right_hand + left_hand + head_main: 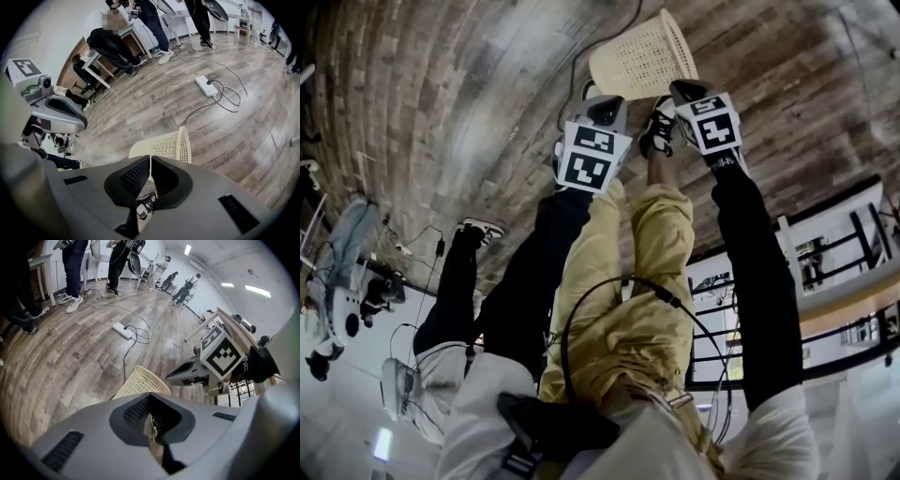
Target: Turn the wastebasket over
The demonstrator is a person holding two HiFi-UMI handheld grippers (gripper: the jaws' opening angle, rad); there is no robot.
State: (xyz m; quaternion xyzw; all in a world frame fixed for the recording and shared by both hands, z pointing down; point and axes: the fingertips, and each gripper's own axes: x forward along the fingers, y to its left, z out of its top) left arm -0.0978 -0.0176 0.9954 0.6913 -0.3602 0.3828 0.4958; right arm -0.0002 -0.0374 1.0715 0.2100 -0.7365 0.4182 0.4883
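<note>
The basket [642, 58] lies on its side on the wood floor [469, 112], straight ahead of both tools and just past their tips. Its long axis runs across the person's front. The wide open rim faces the person's right and the narrower closed base points left. The right tool [686, 91] therefore sits just short of the rim end, and the left tool [602, 103] just short of the base end, each about equally close to its own end. I cannot tell whether either tip touches the mesh. In its own view each tool has its jaws drawn narrow, pads together with nothing caught between them, and the basket shows beyond the tips. To turn the basket over, the rim looks like the easier edge to hook or pinch, which favours the right tool, though its jaws would have to open first. The left tool could steady or push the base.
</note>
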